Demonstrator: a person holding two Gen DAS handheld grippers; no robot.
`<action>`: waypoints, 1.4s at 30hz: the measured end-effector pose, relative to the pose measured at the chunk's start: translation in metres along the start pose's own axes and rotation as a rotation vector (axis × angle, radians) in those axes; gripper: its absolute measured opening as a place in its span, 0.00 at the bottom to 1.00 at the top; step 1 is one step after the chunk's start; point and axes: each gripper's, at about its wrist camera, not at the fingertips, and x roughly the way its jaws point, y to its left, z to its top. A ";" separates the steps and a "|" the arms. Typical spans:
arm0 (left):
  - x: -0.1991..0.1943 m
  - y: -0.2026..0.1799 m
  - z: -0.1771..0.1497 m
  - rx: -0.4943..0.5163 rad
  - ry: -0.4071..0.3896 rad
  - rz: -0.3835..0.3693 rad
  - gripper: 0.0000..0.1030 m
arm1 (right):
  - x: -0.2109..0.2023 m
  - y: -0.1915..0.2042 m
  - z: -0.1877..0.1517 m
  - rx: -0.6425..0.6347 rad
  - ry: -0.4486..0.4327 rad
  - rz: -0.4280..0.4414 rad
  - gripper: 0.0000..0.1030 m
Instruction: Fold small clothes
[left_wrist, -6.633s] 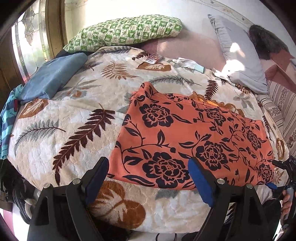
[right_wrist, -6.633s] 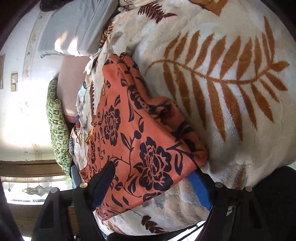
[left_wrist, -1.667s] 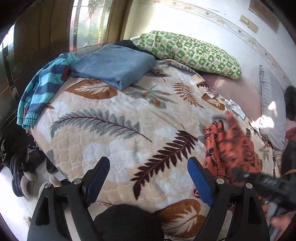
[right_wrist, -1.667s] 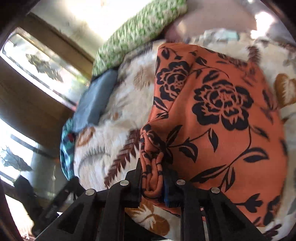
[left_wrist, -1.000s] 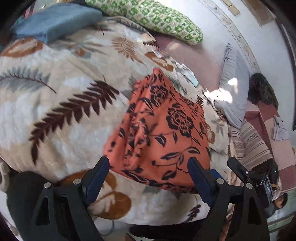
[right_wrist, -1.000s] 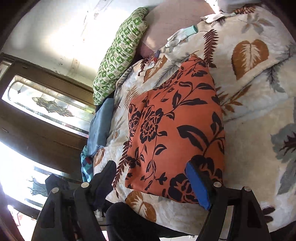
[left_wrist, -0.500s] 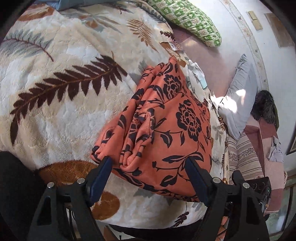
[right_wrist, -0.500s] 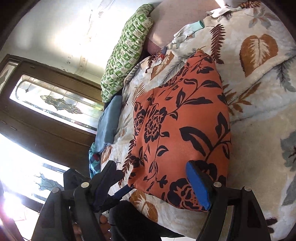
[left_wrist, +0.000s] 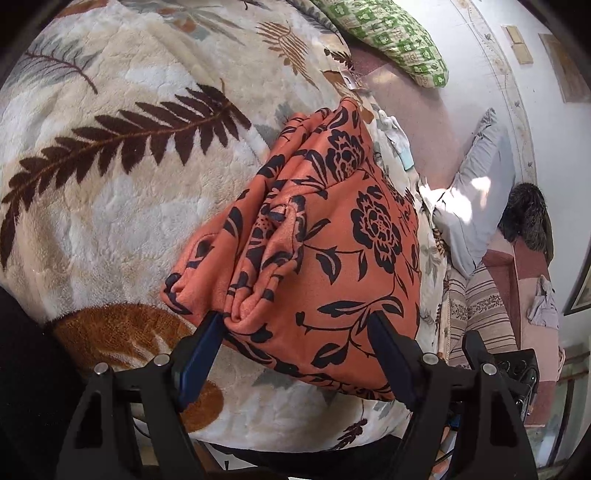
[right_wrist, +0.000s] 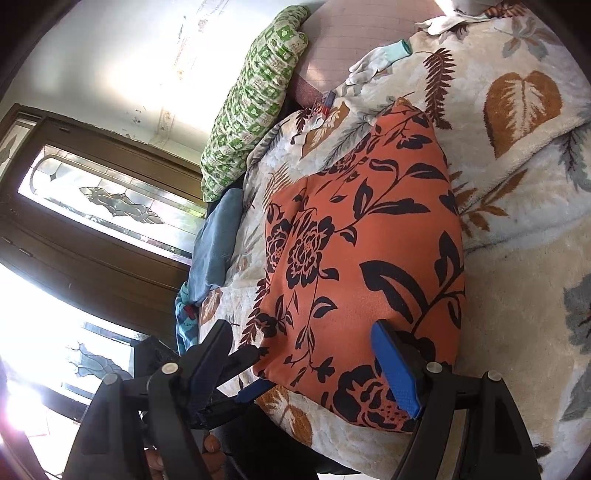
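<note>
Orange cloth: folded garment (left_wrist: 332, 258), orange with black flowers, lying on a plush leaf-print blanket (left_wrist: 110, 177) near the bed's near edge.
Layers: bunched folded edges facing the near left corner; smooth top face spreading toward the far right.
Long axis: running from the near edge of the bed away toward the far green pillow (left_wrist: 391, 40), roughly in line with both grippers' pointing direction.
Left gripper (left_wrist: 295, 354): fingers wide apart, angled down at the near left corner of the garment; left pad just beside the bunched edge, right pad over the top face; cloth between the pads but not pinched.
Right gripper (right_wrist: 303, 365): fingers wide, holding nothing; right pad (right_wrist: 395, 369) over the near right corner of the garment, left finger off the cloth on the near left side.
Nearer hand: probably the left, already straddling the layered corner.
Key relation: thick stacked edge directly ahead of the left fingers, so likely a short push forward before closing.
Risk: loose inner layers may slip out if only the top fold is caught.
Elsewhere: blue folded cloth (right_wrist: 218, 240) far left by the window, grey pillow (left_wrist: 480, 192) far right.
</note>
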 end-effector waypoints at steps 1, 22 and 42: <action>-0.001 -0.002 0.000 0.013 -0.014 -0.003 0.67 | 0.001 0.000 0.001 -0.003 0.002 -0.005 0.78; -0.017 0.013 0.001 0.164 -0.176 0.211 0.09 | 0.012 0.031 0.016 -0.133 0.051 -0.122 0.78; -0.065 -0.042 -0.006 0.323 -0.301 0.200 0.18 | 0.063 -0.018 0.037 0.025 0.181 -0.072 0.82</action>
